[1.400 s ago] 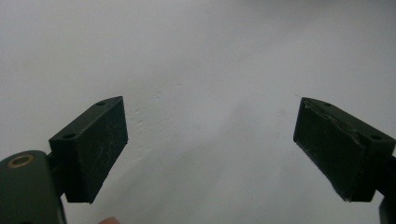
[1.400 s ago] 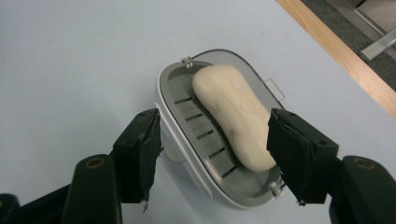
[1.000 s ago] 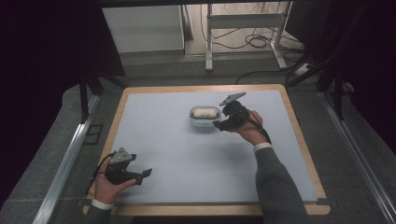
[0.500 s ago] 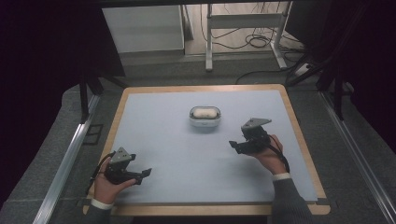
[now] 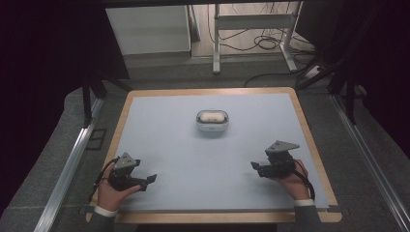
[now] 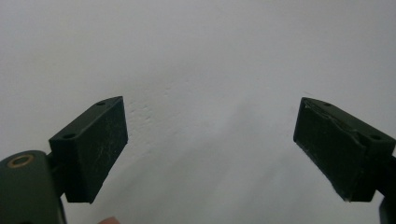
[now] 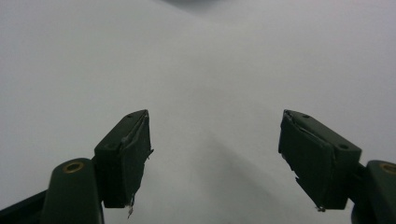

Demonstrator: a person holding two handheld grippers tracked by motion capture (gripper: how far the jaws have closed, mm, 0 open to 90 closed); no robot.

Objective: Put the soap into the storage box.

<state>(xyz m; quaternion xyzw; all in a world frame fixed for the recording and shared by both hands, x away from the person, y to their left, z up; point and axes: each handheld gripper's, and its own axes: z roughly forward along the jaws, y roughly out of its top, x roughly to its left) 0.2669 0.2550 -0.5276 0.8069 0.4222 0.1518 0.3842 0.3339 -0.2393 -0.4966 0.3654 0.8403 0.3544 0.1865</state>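
Right now my right gripper [image 5: 258, 166] rests low at the near right of the table [image 5: 164, 125], with its jaws spread wide and nothing between them; in the right gripper view I see only the pale tabletop between the two black pads [image 7: 125, 156]. My left gripper [image 5: 147, 180] sits at the near left corner, its jaws likewise parted and empty, with bare surface between them in the left gripper view. Each is held in a hand [image 5: 290, 181], both wrists coming in from the near edge. Out beyond both tools, near the middle of the table and a little toward the far side, stands the small white container [image 5: 212, 121] with a pale rounded item inside, well apart from either gripper.
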